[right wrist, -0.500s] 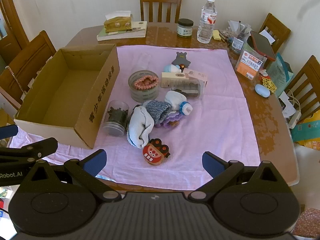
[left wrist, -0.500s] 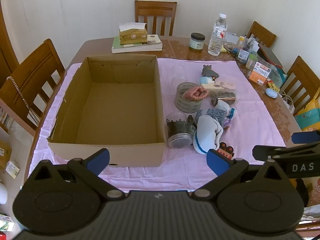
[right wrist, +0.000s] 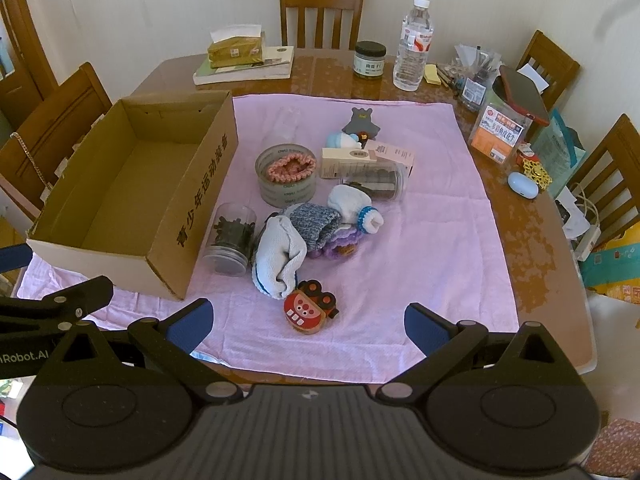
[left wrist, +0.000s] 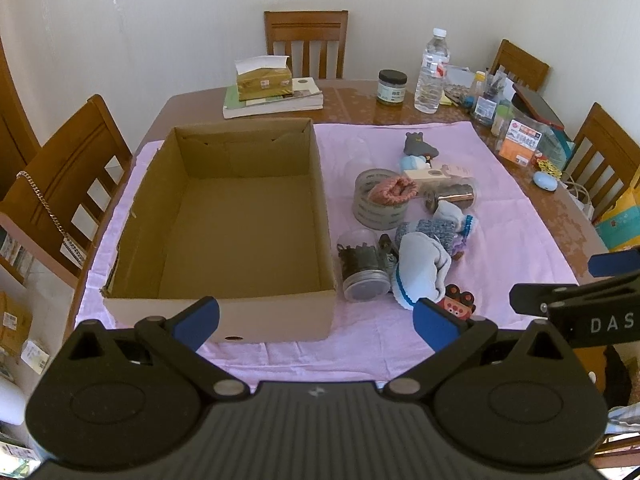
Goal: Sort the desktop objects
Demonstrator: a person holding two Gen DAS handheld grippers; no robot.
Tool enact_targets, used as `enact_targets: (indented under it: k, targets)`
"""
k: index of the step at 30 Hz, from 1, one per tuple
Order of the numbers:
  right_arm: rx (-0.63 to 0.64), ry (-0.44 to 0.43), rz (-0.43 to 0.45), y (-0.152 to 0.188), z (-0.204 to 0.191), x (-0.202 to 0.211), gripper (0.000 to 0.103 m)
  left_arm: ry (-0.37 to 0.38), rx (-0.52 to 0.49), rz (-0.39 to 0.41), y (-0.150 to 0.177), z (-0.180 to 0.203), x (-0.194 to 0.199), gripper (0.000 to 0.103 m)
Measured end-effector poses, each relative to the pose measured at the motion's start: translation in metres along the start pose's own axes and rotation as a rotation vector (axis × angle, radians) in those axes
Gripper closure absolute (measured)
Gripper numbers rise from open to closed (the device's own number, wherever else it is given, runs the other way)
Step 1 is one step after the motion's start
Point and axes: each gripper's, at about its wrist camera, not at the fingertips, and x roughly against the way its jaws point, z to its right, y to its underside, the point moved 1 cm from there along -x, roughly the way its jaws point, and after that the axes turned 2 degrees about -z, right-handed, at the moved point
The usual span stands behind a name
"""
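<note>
An empty cardboard box (left wrist: pixel 224 304) (right wrist: pixel 188 216) stands on the left of a pink cloth (right wrist: pixel 432 248). Right of it lies a heap: a tape roll (right wrist: pixel 286 188) with a pink scrunchie (right wrist: pixel 291 168) on top, a clear jar of dark clips (right wrist: pixel 230 240), white and blue knitted socks (right wrist: pixel 280 260), a red cartoon toy (right wrist: pixel 308 308), a lying jar (right wrist: pixel 376 184), a small carton (right wrist: pixel 352 160) and a grey bear figure (right wrist: pixel 362 120). My left gripper (left wrist: pixel 316 320) hangs open before the box's near wall. My right gripper (right wrist: pixel 308 324) hangs open just short of the red toy. Nothing is between either pair of fingers.
Behind the cloth stand a tissue box on books (right wrist: pixel 240 56), a dark-lidded jar (right wrist: pixel 370 60), a water bottle (right wrist: pixel 414 48) and stationery clutter (right wrist: pixel 500 120) at the right. Wooden chairs (right wrist: pixel 322 12) ring the table. The table's bare front edge (right wrist: pixel 560 344) lies near right.
</note>
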Motion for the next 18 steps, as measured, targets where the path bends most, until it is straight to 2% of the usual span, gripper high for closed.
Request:
enact_targets:
  k: [18]
  targets:
    - [-0.048,0.036,0.01,0.0014,-0.0074,-0.0006,0.0,0.061,-0.064,0.062,0.0012,-0.0046,-0.0045,0.0]
